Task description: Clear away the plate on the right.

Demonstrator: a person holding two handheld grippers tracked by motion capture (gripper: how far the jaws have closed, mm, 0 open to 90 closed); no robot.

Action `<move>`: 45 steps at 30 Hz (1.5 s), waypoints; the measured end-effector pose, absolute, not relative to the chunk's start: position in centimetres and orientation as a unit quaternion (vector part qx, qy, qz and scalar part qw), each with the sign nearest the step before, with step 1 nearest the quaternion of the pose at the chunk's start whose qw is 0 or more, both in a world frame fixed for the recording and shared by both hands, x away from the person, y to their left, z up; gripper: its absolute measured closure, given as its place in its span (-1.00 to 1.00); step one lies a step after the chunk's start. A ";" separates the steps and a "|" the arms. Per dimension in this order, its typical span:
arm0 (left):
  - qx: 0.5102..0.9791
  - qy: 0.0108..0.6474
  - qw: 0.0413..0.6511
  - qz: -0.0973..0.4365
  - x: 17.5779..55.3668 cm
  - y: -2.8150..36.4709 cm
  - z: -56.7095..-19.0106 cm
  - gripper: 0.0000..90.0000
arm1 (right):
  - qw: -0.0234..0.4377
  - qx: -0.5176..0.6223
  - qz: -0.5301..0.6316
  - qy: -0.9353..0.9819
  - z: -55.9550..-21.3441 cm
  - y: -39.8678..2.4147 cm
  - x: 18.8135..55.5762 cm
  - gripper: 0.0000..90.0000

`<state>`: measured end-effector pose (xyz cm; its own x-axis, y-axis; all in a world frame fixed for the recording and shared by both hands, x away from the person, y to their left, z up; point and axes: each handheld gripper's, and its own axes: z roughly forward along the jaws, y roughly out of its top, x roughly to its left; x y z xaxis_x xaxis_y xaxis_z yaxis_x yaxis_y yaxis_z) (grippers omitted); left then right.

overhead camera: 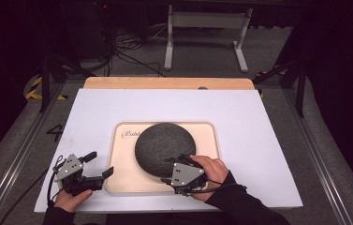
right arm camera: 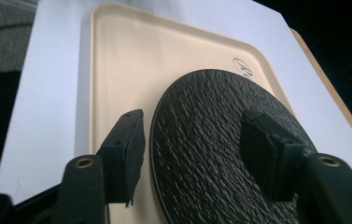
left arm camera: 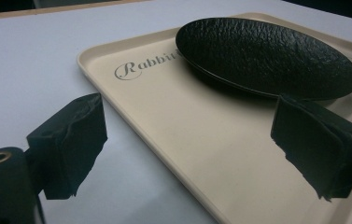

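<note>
Round black textured plate (overhead camera: 165,148) on cream rectangular plastic tray (overhead camera: 207,136), toward its right-front part, tray centred on white table sheet (overhead camera: 118,108) nearer front edge, bare wooden strip (overhead camera: 165,83) along back edge.

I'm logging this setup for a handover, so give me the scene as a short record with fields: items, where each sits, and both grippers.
surface: white table top
tray: beige tray, lying flat on the table, script lettering at its far left corner
plate: black textured plate, lying on the tray
left gripper: jaws open, nothing between them, at the tray's left edge
right gripper: jaws open, astride the plate's near rim, pads not pressing on it
</note>
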<state>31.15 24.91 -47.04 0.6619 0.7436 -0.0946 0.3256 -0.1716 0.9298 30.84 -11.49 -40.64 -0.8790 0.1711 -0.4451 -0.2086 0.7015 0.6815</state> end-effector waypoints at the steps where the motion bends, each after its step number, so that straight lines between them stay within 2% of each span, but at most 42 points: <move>1: 0.740 0.361 0.533 0.196 31.1 24.9 -47.0 -0.75 | 0.240 -0.005 0.396 0.886 -40.6 -11.8 31.0 -0.10; 8: 0.741 0.361 0.532 0.197 31.1 24.9 -47.0 -0.75 | 0.230 0.027 0.441 0.867 -40.2 -13.9 31.8 -0.13; 17: 0.741 0.361 0.531 0.196 31.1 24.9 -47.0 -0.75 | 0.172 0.099 0.527 0.827 -39.7 -17.5 33.1 -0.50; 20: 0.741 0.361 0.531 0.196 31.1 24.9 -47.0 -0.75 | 0.161 0.124 0.553 0.808 -39.7 -18.5 33.3 -0.55; 31: 0.741 0.360 0.531 0.197 31.1 24.9 -47.0 -0.75 | 0.172 0.183 0.577 0.777 -39.6 -22.2 33.6 -0.78; 35: 0.741 0.360 0.532 0.197 31.1 24.9 -47.0 -0.75 | 0.194 0.200 0.574 0.770 -39.6 -23.6 33.7 -0.82; 45: 0.740 0.361 0.532 0.197 31.1 24.9 -47.0 -0.75 | 0.191 0.234 0.585 0.753 -39.9 -27.0 34.1 -0.88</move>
